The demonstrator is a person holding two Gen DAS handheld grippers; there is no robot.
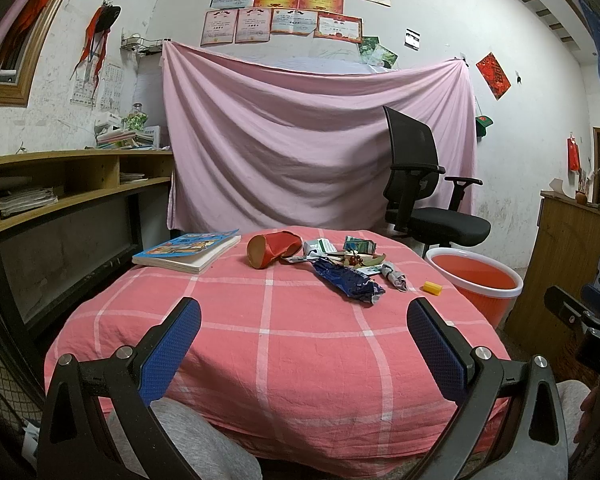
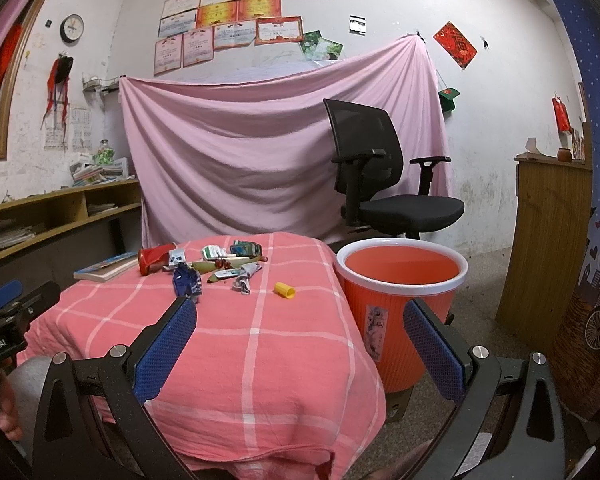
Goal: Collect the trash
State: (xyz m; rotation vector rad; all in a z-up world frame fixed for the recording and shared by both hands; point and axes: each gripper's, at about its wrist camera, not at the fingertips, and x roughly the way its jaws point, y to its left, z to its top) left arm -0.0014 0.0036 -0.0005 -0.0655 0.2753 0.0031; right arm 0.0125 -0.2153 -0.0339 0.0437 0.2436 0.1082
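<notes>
Trash lies at the far side of the pink checked table (image 1: 268, 332): a crushed red cup (image 1: 274, 249), a blue foil wrapper (image 1: 346, 280), several small packets and scraps (image 1: 352, 252), a grey wrapper (image 1: 396, 278) and a yellow cap (image 1: 432, 288). An orange bin (image 1: 474, 284) stands right of the table. My left gripper (image 1: 304, 320) is open and empty over the near table. My right gripper (image 2: 300, 320) is open and empty near the table's right corner, beside the bin (image 2: 400, 280). The cup (image 2: 152, 260), blue wrapper (image 2: 186, 282) and cap (image 2: 284, 290) show there too.
A book (image 1: 188, 250) lies at the table's far left. A black office chair (image 1: 424, 196) stands behind the bin before a pink hung sheet. A wooden shelf desk (image 1: 72, 184) is on the left and a wooden cabinet (image 2: 548, 232) on the right.
</notes>
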